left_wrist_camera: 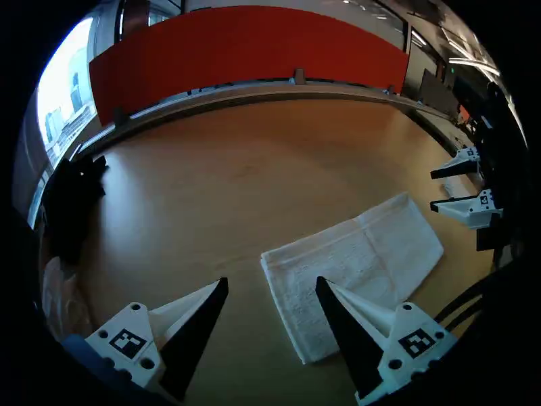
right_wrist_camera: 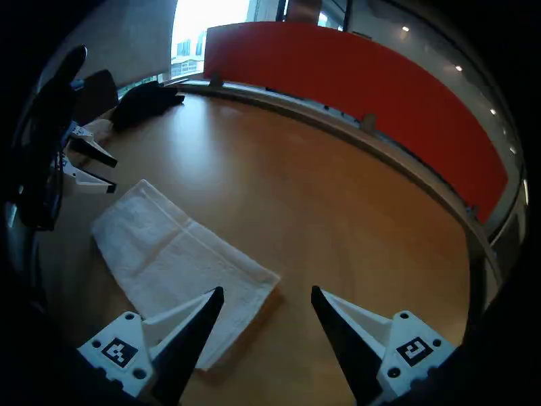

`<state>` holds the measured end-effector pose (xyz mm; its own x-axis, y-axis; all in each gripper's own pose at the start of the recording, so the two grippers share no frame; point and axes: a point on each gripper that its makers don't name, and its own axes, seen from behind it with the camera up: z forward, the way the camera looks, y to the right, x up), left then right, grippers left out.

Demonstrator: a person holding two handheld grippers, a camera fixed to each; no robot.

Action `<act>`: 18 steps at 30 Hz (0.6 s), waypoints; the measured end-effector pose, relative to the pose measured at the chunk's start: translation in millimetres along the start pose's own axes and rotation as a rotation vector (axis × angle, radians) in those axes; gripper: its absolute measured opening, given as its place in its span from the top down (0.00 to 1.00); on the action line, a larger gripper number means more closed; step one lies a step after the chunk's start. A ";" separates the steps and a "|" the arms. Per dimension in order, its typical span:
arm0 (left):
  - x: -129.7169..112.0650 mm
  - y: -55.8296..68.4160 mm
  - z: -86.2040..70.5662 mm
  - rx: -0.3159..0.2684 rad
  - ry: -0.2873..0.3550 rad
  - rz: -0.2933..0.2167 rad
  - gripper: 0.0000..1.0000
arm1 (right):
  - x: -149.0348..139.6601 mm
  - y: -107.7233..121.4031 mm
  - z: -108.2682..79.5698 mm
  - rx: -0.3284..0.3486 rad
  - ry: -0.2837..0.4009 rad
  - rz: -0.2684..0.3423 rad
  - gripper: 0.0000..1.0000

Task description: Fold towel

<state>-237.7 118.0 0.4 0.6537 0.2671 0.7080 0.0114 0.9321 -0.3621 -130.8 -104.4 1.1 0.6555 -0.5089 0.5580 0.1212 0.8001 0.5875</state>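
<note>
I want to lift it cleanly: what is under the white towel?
The towel lies flat on the wooden table and looks folded into layers. The tabletop beneath it and anything between the layers are covered, so I cannot tell.

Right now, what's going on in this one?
A person holds a two-finger gripper in each hand over a wooden table. A white towel lies flat on it as a neat rectangle and looks folded at least once. The left gripper hangs open at one short end of the towel, and the right gripper hangs open at the opposite end. Neither one is gripping the cloth.
</note>
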 end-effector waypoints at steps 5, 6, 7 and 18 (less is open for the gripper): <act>-3.3 1.7 -5.8 0.000 0.004 -0.015 0.04 | -4.6 -5.6 -6.0 0.008 0.000 0.010 0.00; -4.2 2.1 -7.5 0.001 0.005 -0.018 0.04 | -5.4 -6.8 -7.3 0.010 0.001 0.012 0.00; -5.4 2.4 -9.6 0.003 0.005 -0.022 0.04 | -6.4 -8.2 -8.9 0.013 0.002 0.013 0.00; -28.0 7.7 -33.8 0.019 0.000 -0.063 0.04 | -23.7 -26.7 -24.8 0.040 0.002 0.004 0.00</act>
<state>-230.4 109.5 -42.8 0.6524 0.2075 0.7289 0.0386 0.9514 -0.3054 -131.1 -105.8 -42.3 0.6570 -0.5052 0.5595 0.0888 0.7889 0.6081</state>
